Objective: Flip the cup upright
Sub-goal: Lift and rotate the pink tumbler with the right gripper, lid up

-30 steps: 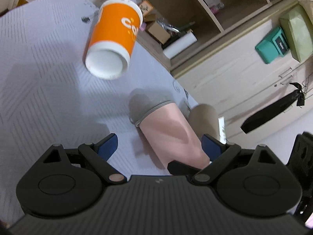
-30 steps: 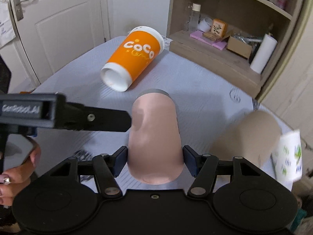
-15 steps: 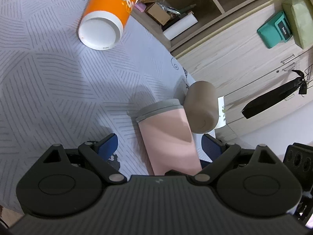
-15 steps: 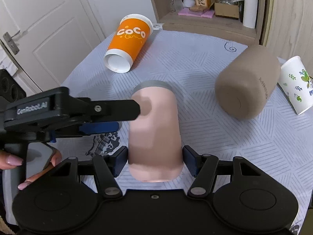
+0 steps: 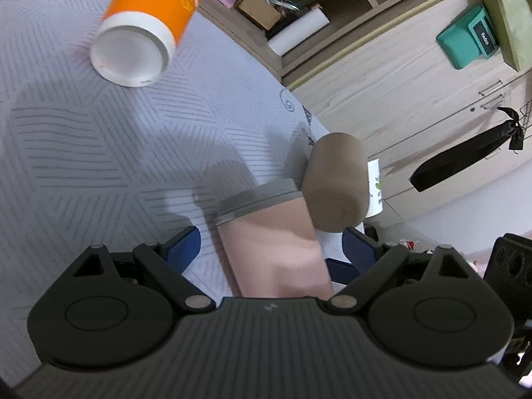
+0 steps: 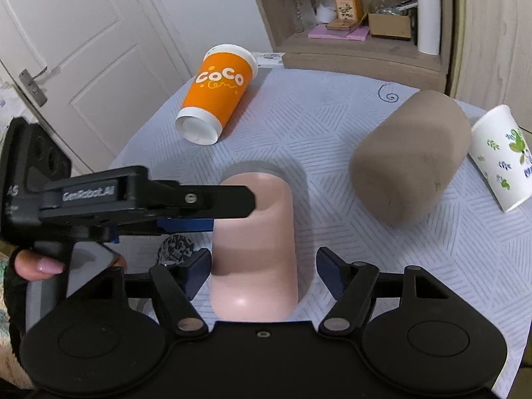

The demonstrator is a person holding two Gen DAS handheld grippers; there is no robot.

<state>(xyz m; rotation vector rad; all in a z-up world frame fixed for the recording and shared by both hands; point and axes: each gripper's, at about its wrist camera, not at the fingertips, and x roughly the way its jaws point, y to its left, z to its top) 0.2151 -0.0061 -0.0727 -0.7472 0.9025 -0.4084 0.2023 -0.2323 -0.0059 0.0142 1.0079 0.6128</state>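
Cups number four on the table (image 6: pixel 332 126): pink cup (image 6: pixel 254 242) at lower centre between the spread fingers of both the right gripper (image 6: pixel 262 274) and left gripper (image 5: pixel 271 249), orange cup (image 6: pixel 216 99) upper left, brown cup (image 6: pixel 412 153) and white floral cup (image 6: pixel 502 163) at right.

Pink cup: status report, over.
Left gripper open, fingers straddling pink cup. Right gripper open around its rounded end. Brown cup lying to the right, apart.
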